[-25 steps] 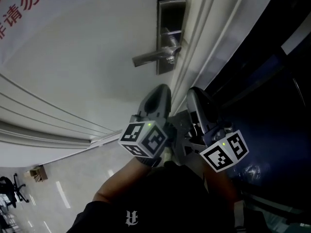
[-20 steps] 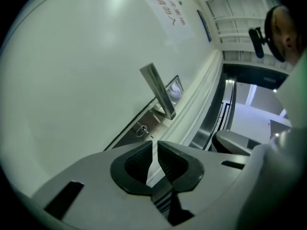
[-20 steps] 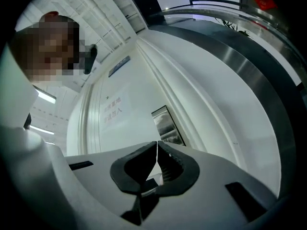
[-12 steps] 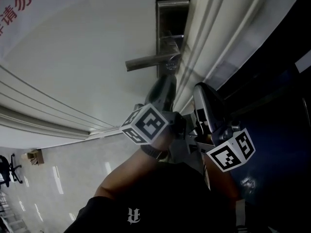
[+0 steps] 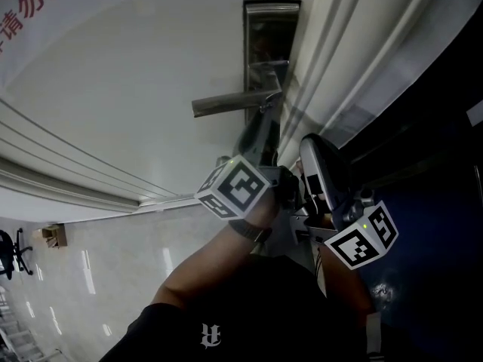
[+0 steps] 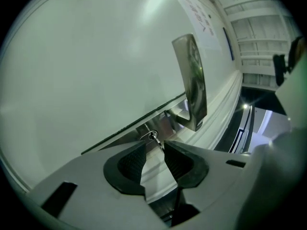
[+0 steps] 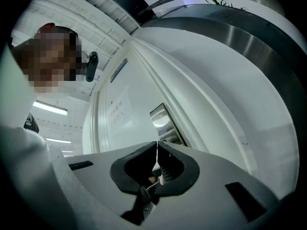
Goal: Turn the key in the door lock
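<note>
- The white door (image 5: pixel 151 74) fills most of the head view. A sign with red lettering (image 5: pixel 30 6) is at its upper left, and the ridged door frame (image 5: pixel 355 59) runs along its right edge.
- A steel lock plate (image 5: pixel 266 36) sits near that edge, with its lever handle (image 5: pixel 226 104) jutting out to the left.
- The key (image 6: pixel 154 137) stands in the lock just under the lever, with a small ring at its head.
- The left gripper (image 6: pixel 154 143) is right at the lock. Its fingers (image 6: pixel 128 163) have just opened and stand spread, and the key's outer end lies in the gap between their tips without being pinched.
- In the head view this gripper's body hides the keyhole, and the lever crosses close above it.
- The right gripper (image 7: pixel 157 145) hangs just beside the left one, by the door frame and clear of the lock. Its fingers (image 7: pixel 136 169) are pressed together at the tips.
- A dark glossy panel (image 5: pixel 430 164) lies to the right of the frame.
- To the lower left is shiny pale floor (image 5: pixel 98 270), with an office chair (image 5: pixel 9 251) at its far edge.
- The person's bare forearm (image 5: pixel 200 274) reaches up to the left gripper.
</note>
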`<state>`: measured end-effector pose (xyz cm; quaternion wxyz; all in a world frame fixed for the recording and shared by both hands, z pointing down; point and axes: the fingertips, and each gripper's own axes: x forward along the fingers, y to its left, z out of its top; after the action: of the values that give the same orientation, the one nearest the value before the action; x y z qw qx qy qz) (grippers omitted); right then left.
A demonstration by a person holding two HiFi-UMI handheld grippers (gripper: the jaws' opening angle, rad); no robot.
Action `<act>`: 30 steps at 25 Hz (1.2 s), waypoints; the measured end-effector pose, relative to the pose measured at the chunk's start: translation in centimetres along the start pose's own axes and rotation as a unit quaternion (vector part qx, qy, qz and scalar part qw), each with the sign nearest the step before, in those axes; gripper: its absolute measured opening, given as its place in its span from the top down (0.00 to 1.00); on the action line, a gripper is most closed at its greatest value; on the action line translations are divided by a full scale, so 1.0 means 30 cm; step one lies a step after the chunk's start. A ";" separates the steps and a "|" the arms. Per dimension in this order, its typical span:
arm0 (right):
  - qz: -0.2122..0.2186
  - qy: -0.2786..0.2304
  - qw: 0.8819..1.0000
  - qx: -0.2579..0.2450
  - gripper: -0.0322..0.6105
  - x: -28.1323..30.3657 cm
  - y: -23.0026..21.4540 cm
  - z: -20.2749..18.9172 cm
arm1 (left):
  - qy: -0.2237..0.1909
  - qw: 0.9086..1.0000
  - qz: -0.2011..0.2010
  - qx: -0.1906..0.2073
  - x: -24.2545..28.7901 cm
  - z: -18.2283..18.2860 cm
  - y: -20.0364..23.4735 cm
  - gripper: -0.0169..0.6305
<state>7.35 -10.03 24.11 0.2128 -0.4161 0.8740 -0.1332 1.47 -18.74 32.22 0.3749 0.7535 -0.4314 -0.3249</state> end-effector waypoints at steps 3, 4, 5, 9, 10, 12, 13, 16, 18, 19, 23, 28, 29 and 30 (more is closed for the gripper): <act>0.004 0.004 1.000 0.001 0.93 -0.001 -0.003 -0.004 | -0.007 0.999 0.002 0.048 0.002 0.005 -0.016 0.84; 0.004 0.005 1.000 0.002 0.93 -0.001 -0.005 -0.005 | -0.009 0.998 0.003 0.067 0.002 0.006 -0.023 0.89; 0.005 0.006 1.000 0.004 0.93 -0.001 -0.008 -0.006 | -0.010 0.996 0.006 0.088 0.003 0.007 -0.028 0.91; 0.008 0.005 1.000 0.006 0.93 -0.002 -0.014 -0.002 | -0.006 0.981 0.026 0.193 0.010 0.008 -0.036 0.92; 0.008 0.005 1.000 0.007 0.93 -0.003 -0.016 0.000 | -0.002 0.973 0.032 0.227 0.010 0.006 -0.038 0.92; 0.009 0.003 1.000 0.009 0.93 -0.005 -0.020 0.003 | 0.006 0.951 0.046 0.306 0.010 0.001 -0.044 0.92; 0.009 0.002 1.000 0.011 0.93 -0.005 -0.023 0.005 | 0.010 0.935 0.053 0.350 0.011 -0.001 -0.048 0.92; 0.009 -0.003 1.000 0.014 0.93 -0.005 -0.029 0.014 | 0.024 0.875 0.069 0.479 0.012 -0.007 -0.060 0.92; 0.009 -0.008 1.000 0.016 0.93 -0.006 -0.033 0.022 | 0.034 0.835 0.075 0.544 0.013 -0.012 -0.063 0.92; 0.009 -0.010 1.000 0.016 0.93 -0.006 -0.036 0.026 | 0.038 0.816 0.076 0.571 0.014 -0.015 -0.065 0.92; 0.008 -0.018 1.000 0.018 0.93 -0.009 -0.049 0.040 | 0.049 0.734 0.080 0.672 0.018 -0.026 -0.067 0.92; 0.002 -0.026 1.000 0.015 0.93 -0.015 -0.064 0.059 | 0.067 0.636 0.077 0.765 0.018 -0.042 -0.068 0.92; 0.002 -0.027 1.000 0.013 0.93 -0.014 -0.066 0.062 | 0.068 0.618 0.077 0.779 0.018 -0.044 -0.068 0.92; 0.002 -0.026 1.000 0.012 0.93 -0.012 -0.068 0.064 | 0.070 0.599 0.077 0.794 0.018 -0.046 -0.067 0.92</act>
<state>9.84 -11.13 23.37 0.2408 -0.4151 0.8673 -0.1325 3.64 -18.12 31.15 -0.3187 0.7384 -0.5484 0.2292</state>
